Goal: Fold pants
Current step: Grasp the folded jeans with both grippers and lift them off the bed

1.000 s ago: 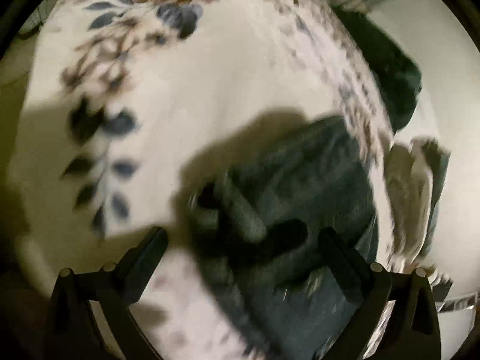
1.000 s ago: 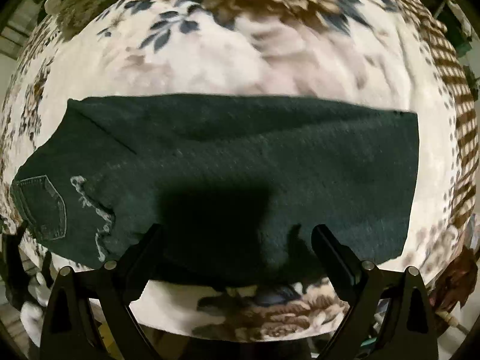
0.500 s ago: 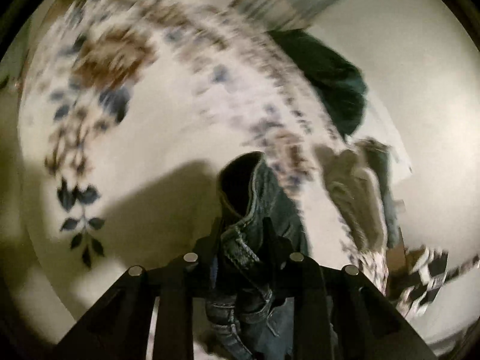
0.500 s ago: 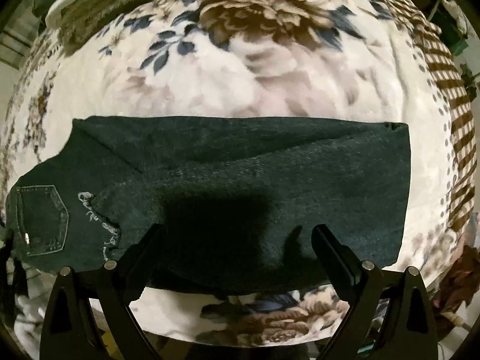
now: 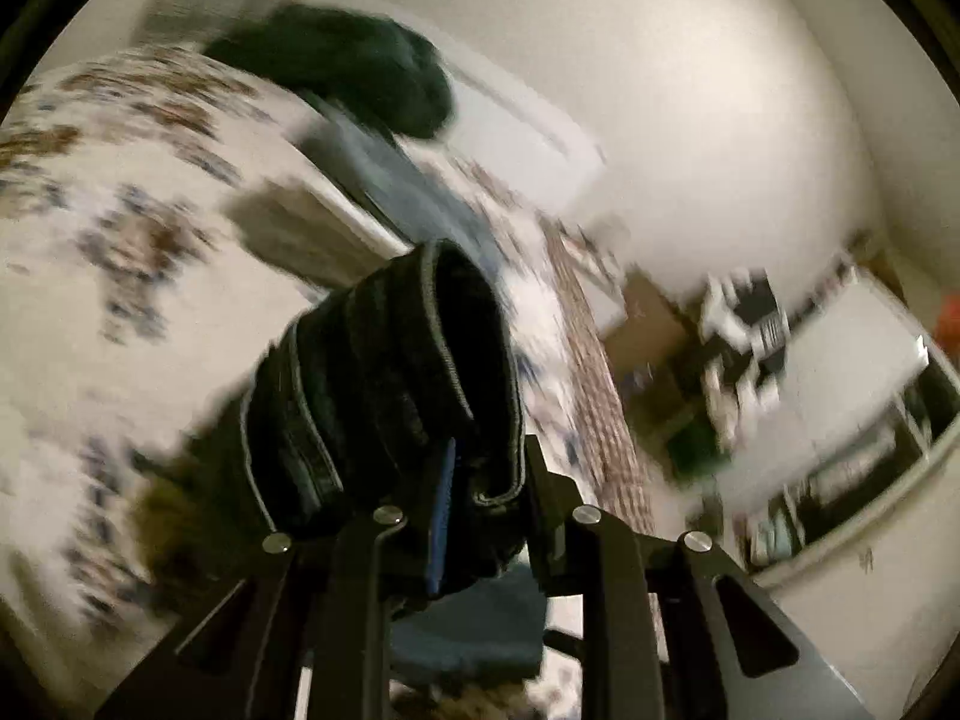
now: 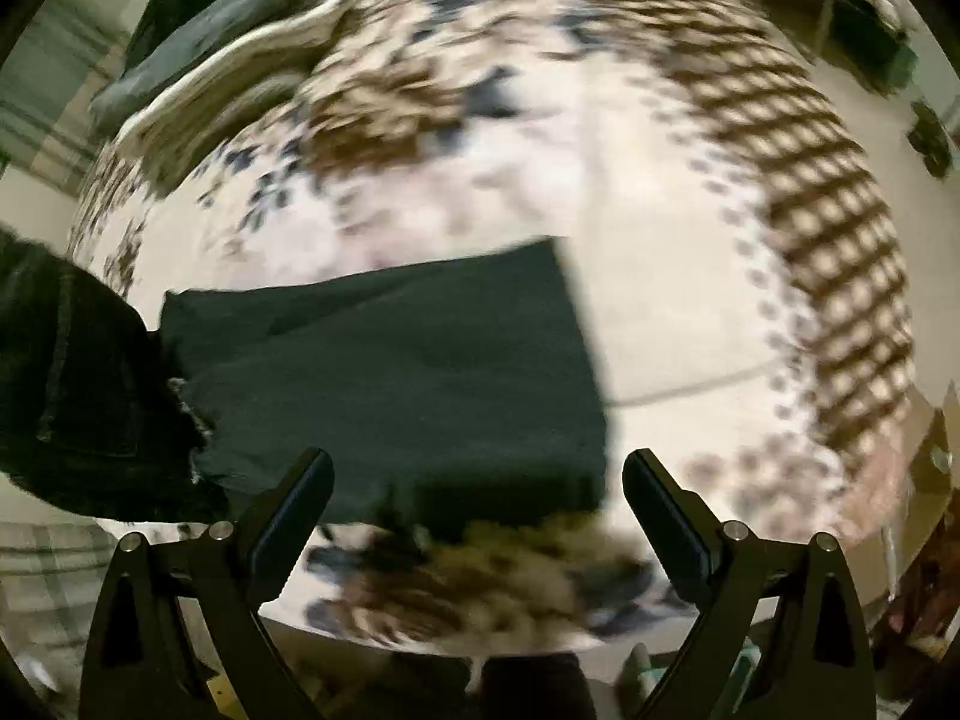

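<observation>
Jeans [image 6: 390, 384], 1 pair, dark denim, lie across the floral blanket [image 6: 690, 276] in your right wrist view: the legs are spread flat, with a straight hem edge toward the right and a frayed rip near the left. The waist end rises off the blanket at the far left of that view, bunched and showing pocket stitching.

Left gripper [image 5: 462, 492]: you have its 2 fingers drawn close together and clamped on the jeans' waist end [image 5: 384, 396]. The denim stands up between the fingers in thick folds, seam lines and a hemmed edge showing, held above the blanket [image 5: 120, 228].

Right gripper [image 6: 477, 504]: you hold it spread wide, with nothing between the fingers. It hangs above the near edge of the jeans, 1 fingertip over the dark cloth and the other over bare blanket just beside the hem; whether either touches the fabric cannot be told.

Blanket: cream ground, brown flowers and blue leaves, with a brown lattice band along its right side.

Folded clothes [image 6: 216, 54], 1 stack in grey and cream, sit at the blanket's far left corner, topped by a dark green garment [image 5: 360, 72].

Both views are motion-blurred, so finer detail is lost.
</observation>
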Motion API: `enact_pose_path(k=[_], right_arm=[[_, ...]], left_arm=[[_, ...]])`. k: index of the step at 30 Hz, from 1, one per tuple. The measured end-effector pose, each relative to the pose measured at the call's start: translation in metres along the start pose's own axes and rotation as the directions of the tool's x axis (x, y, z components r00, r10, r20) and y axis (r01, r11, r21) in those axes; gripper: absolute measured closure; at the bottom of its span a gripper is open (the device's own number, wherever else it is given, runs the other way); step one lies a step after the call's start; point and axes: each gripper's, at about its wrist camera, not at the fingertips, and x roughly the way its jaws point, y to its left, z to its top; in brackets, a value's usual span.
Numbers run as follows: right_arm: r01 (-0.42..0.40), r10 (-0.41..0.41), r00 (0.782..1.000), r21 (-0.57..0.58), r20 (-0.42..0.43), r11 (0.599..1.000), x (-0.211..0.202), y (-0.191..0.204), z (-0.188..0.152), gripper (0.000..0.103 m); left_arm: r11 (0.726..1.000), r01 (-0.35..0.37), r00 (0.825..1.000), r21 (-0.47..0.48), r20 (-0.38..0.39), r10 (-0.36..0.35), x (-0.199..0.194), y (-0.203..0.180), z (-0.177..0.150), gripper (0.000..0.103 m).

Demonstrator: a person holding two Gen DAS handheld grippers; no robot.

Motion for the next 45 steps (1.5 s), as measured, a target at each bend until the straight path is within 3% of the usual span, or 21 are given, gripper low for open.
enact_pose_path(k=[4, 6, 8, 9, 11, 14, 17, 18, 19, 21, 24, 26, 28, 29, 30, 35, 38, 41, 45], right_arm=[[0.019, -0.019, 1.000, 0.074, -0.003, 0.997, 0.001, -0.048, -0.008, 0.004], [0.011, -0.011, 1.000, 0.113, 0.003, 0.994, 0.004, -0.063, -0.008, 0.004], [-0.019, 0.018, 1.000, 0.142, 0.005, 0.990, 0.004, -0.076, -0.007, 0.004], [-0.033, 0.032, 0.999, 0.153, 0.008, 0.988, 0.003, -0.080, -0.006, 0.004], [-0.084, 0.082, 0.996, 0.177, 0.023, 0.981, 0.000, -0.087, -0.002, 0.004], [-0.181, 0.176, 0.984, 0.202, 0.043, 0.963, -0.001, -0.088, 0.007, 0.004], [-0.310, 0.311, 0.950, 0.199, 0.032, 0.930, 0.007, -0.074, 0.018, 0.004], [-0.351, 0.353, 0.935, 0.188, 0.023, 0.917, 0.010, -0.068, 0.021, 0.004], [-0.387, 0.392, 0.920, 0.168, 0.003, 0.907, 0.019, -0.057, 0.026, 0.004], [-0.401, 0.407, 0.913, 0.130, -0.022, 0.907, 0.030, -0.040, 0.032, 0.004], [-0.417, 0.425, 0.901, 0.097, -0.091, 0.904, 0.066, -0.014, 0.040, 0.004], [-0.424, 0.435, 0.890, 0.104, -0.139, 0.900, 0.087, -0.001, 0.043, 0.003], [-0.395, 0.406, 0.904, 0.101, -0.137, 0.913, 0.097, 0.008, 0.043, 0.009], [-0.404, 0.415, 0.903, 0.108, -0.108, 0.908, 0.096, 0.009, 0.042, 0.023], [-0.416, 0.427, 0.901, 0.121, -0.078, 0.901, 0.092, 0.009, 0.040, 0.076], [-0.413, 0.418, 0.908, 0.145, -0.006, 0.899, 0.052, 0.009, 0.030, 0.081], [-0.402, 0.400, 0.915, 0.152, 0.045, 0.903, 0.018, -0.009, 0.027, 0.082], [-0.371, 0.363, 0.929, 0.205, 0.078, 0.906, -0.003, -0.052, 0.023, 0.082], [-0.324, 0.315, 0.946, 0.279, 0.076, 0.904, -0.004, -0.102, 0.021, 0.084]], left_arm=[[0.994, 0.014, 0.986, 0.113, -0.164, 0.004, 0.073, -0.040, -0.055, 0.086], [0.982, -0.001, 0.961, 0.190, -0.273, 0.054, 0.109, -0.055, -0.085, 0.084], [0.969, -0.038, 0.918, 0.243, -0.374, 0.130, 0.133, -0.065, -0.107, 0.079], [0.965, -0.059, 0.899, 0.257, -0.407, 0.164, 0.138, -0.069, -0.111, 0.081], [0.960, -0.079, 0.894, 0.267, -0.408, 0.187, 0.135, -0.073, -0.105, 0.076], [0.947, -0.118, 0.891, 0.299, -0.389, 0.234, 0.120, -0.074, -0.092, 0.011], [0.922, -0.233, 0.887, 0.310, -0.320, 0.332, 0.096, -0.053, -0.072, 0.011], [0.903, -0.288, 0.875, 0.318, -0.295, 0.383, 0.090, -0.040, -0.064, 0.011], [0.878, -0.343, 0.854, 0.333, -0.279, 0.439, 0.088, -0.028, -0.058, 0.011], [0.828, -0.445, 0.798, 0.341, -0.268, 0.539, 0.086, 0.006, -0.047, 0.011], [0.798, -0.528, 0.742, 0.291, -0.299, 0.600, 0.081, 0.052, -0.039, 0.011], [0.781, -0.570, 0.718, 0.256, -0.307, 0.625, 0.077, 0.078, -0.033, 0.011], [0.773, -0.593, 0.706, 0.225, -0.318, 0.633, 0.071, 0.096, -0.028, 0.011], [0.773, -0.600, 0.704, 0.207, -0.322, 0.633, 0.069, 0.103, -0.026, 0.011], [0.774, -0.603, 0.705, 0.192, -0.325, 0.630, 0.067, 0.107, -0.024, 0.011], [0.799, -0.583, 0.731, 0.147, -0.334, 0.595, 0.064, 0.110, -0.011, 0.011], [0.841, -0.528, 0.779, 0.120, -0.326, 0.536, 0.066, 0.101, -0.002, 0.011], [0.871, -0.476, 0.808, 0.120, -0.330, 0.487, 0.078, 0.090, 0.001, 0.011], [0.923, -0.382, 0.841, 0.047, -0.397, 0.368, 0.110, 0.079, -0.004, 0.011]])
